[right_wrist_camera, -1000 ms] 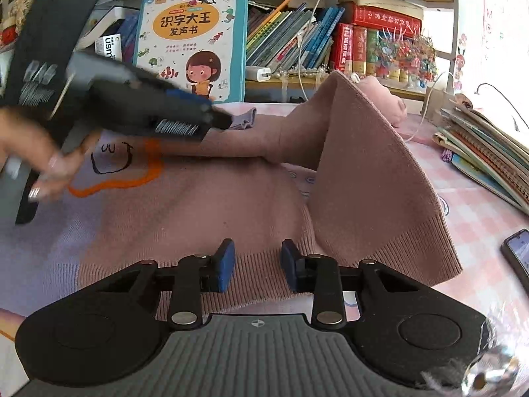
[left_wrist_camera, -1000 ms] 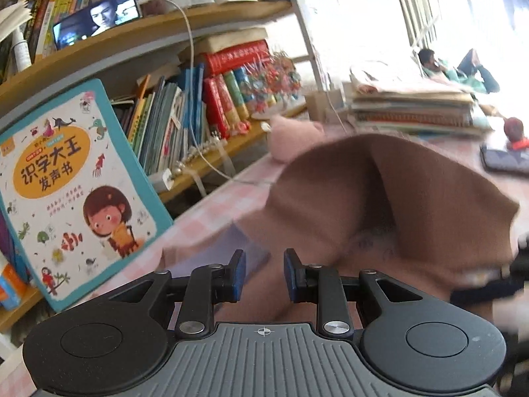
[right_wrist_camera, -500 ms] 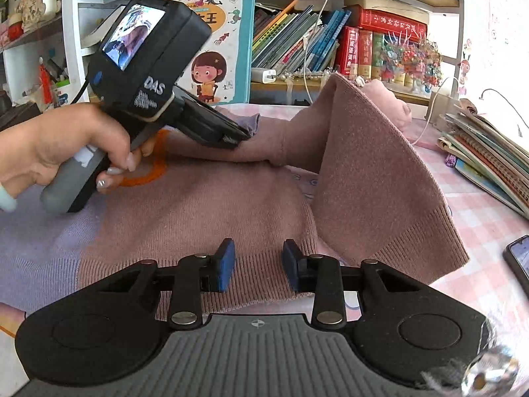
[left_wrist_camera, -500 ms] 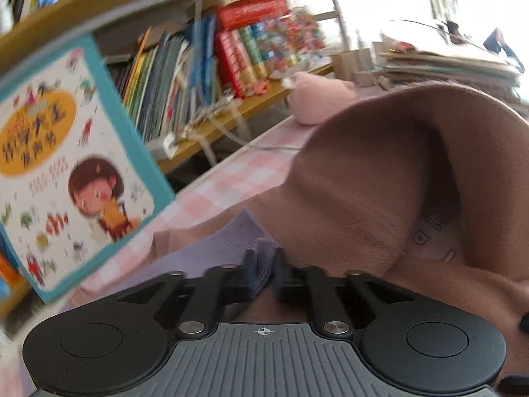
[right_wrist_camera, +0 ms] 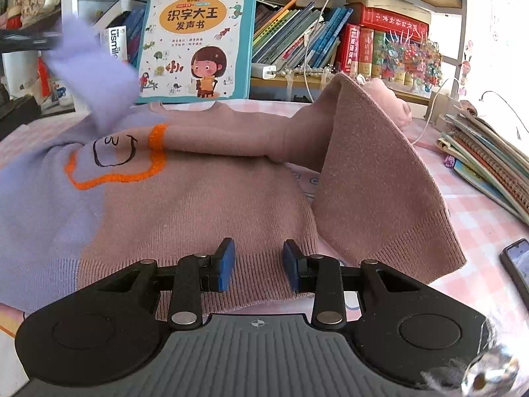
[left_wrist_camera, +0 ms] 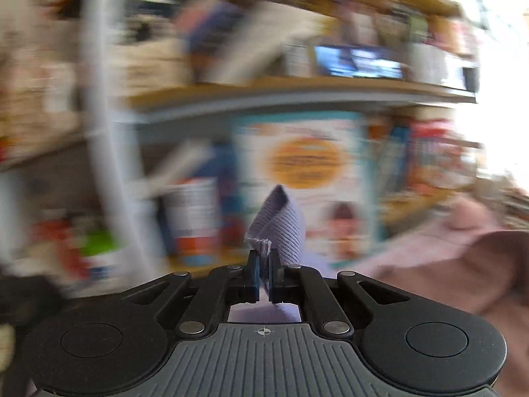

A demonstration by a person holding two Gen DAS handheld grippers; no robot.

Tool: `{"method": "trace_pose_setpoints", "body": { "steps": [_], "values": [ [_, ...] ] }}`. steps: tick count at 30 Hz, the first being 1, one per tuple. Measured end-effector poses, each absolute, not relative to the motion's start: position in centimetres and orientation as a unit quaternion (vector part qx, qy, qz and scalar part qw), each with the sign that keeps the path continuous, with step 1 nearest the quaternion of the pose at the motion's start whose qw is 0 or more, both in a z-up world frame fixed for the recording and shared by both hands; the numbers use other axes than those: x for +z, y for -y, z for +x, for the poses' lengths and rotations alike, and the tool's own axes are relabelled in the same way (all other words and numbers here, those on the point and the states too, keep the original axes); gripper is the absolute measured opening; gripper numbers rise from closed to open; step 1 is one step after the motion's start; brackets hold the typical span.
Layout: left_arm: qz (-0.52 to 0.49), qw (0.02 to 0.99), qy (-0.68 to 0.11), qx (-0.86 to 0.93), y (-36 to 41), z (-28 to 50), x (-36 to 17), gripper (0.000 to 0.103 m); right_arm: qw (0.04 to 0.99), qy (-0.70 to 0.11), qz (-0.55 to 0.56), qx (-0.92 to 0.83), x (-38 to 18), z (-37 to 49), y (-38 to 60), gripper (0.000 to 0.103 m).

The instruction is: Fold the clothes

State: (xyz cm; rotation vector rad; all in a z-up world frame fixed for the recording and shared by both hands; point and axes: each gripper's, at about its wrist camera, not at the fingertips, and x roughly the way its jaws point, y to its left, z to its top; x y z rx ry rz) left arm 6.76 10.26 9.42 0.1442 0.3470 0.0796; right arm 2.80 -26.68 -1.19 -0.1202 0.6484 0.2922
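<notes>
Pink-checked tabletop point(right_wrist_camera: 479, 218) before bookshelf point(right_wrist_camera: 330, 81), left hand-held gripper point(left_wrist_camera: 263, 279) pinching lilac sleeve cuff point(left_wrist_camera: 277, 228), right hand-held gripper point(right_wrist_camera: 258, 264) spread above sweater point(right_wrist_camera: 205, 205) hem.

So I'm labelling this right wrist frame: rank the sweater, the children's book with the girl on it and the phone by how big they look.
1. sweater
2. children's book
3. phone, cut off at the frame edge, so only part shows

Soft ribbed-knit sweater point(right_wrist_camera: 205, 205), fuzzy orange trim, glossy book cover point(right_wrist_camera: 198, 39), matt plastic hand-held gripper point(right_wrist_camera: 258, 264)
</notes>
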Motion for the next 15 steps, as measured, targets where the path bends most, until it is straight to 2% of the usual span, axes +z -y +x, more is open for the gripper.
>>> {"method": "trace_pose_setpoints", "body": {
  "steps": [7, 14, 15],
  "values": [
    [0.038, 0.962, -0.166, 0.212, -22.9, 1.7, 10.2, 0.005, 0.932, -0.327, -0.08, 0.136, -1.0, 2.9, 26.0, 0.031],
    [0.007, 0.941, -0.209, 0.267, -27.5, 0.5, 7.0, 0.005, 0.928, -0.337, -0.092, 0.131, -0.7, 3.0, 25.3, 0.03],
    [0.008, 0.936, -0.222, 0.273, -27.7, 0.7, 6.5, 0.011, 0.927, -0.338, -0.095, 0.131, -0.7, 3.1, 25.3, 0.03]
  ]
}}
